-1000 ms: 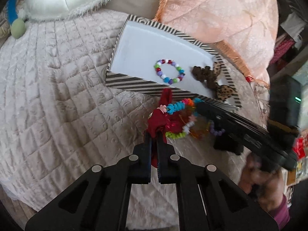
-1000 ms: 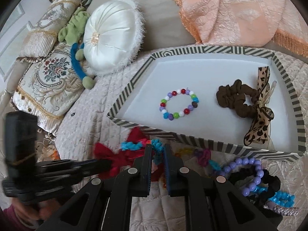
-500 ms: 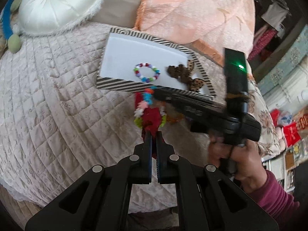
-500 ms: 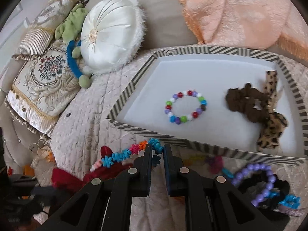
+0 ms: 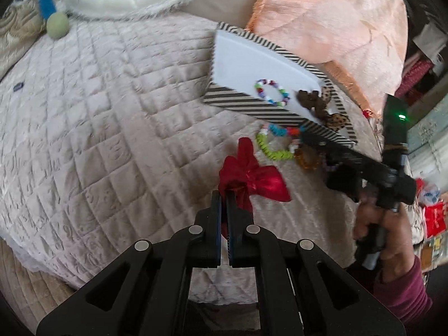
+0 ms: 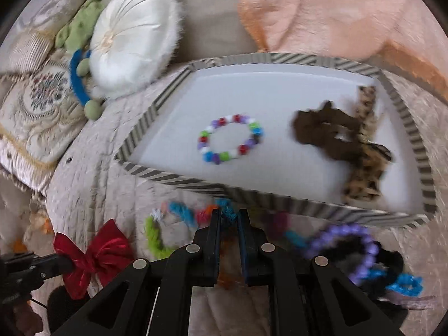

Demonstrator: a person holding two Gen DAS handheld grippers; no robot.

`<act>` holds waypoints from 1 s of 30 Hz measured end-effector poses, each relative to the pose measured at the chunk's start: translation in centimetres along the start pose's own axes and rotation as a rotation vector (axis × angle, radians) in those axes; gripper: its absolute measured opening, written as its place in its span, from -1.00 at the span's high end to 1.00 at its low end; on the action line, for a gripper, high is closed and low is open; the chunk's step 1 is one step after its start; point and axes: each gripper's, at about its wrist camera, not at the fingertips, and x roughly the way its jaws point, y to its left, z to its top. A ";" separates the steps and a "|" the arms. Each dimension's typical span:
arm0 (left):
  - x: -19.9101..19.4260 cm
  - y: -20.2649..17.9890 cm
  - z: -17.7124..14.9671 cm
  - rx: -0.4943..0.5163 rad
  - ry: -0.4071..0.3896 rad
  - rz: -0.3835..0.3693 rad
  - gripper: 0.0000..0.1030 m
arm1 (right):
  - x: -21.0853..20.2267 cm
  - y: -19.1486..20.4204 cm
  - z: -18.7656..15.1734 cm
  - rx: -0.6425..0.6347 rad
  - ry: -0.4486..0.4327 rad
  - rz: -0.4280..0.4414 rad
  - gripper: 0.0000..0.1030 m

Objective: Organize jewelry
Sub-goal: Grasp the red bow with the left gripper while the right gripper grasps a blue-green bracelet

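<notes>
Left wrist view. My left gripper [image 5: 224,196] was pinched fully shut on the red velvet bow [image 5: 252,180], holding it by its knot over the quilted beige bedspread [image 5: 112,112]. Half a second earlier the bow still lay tangled under the multicoloured coiled bracelet [image 5: 275,145]; here the two had come apart, the bow drawn back toward me and the bracelet left just in front of the black-and-white striped cardboard tray [image 5: 246,106]. My right gripper [image 5: 305,137], carried by my hand [image 5: 383,232], reached in from the right with its tips at the bracelet's teal end.

Right wrist view. My right gripper [image 6: 229,215] was almost closed, its jaws nipping the teal section of the coiled bracelet [image 6: 179,215], which trailed off to the left across the bedspread [image 6: 92,179]. The bow [image 6: 95,254] sat well to the left, clear of the bracelet, in my left gripper [image 6: 70,263]. Inside the tray [image 6: 145,123] lay a round beaded bracelet of mixed colours [image 6: 229,142] and a brown scrunchie with a leopard-print bow [image 6: 338,140]. A purple beaded bracelet [image 6: 350,246] and other pieces waited outside it, lower right.

Reading: the separation freed both items, so each could probably be placed in the tray on its own; several pieces were not yet sorted.
</notes>
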 end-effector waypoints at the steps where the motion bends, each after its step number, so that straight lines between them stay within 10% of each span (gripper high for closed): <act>1: 0.1 0.1 0.0 0.000 -0.002 0.008 0.97 | -0.2 -0.5 0.1 0.026 -0.003 0.026 0.79; 9: 0.8 0.4 0.3 0.007 -0.001 0.080 0.83 | -2.9 1.0 0.0 -0.021 -0.053 0.105 0.79; 11: 0.8 0.2 0.5 0.011 -0.002 0.078 0.03 | -3.7 1.7 0.1 -0.029 -0.070 0.137 0.79; 13: 0.7 0.0 0.8 0.014 -0.027 0.065 -0.34 | -4.4 2.2 0.2 -0.040 -0.085 0.156 0.79; 27: 5.1 -4.0 2.6 0.334 0.079 0.193 -0.32 | -6.8 2.6 0.2 -0.065 -0.100 0.205 0.79; 30: 5.6 -4.2 2.6 0.331 0.099 0.179 0.53 | -7.4 2.5 0.5 -0.070 -0.111 0.215 0.79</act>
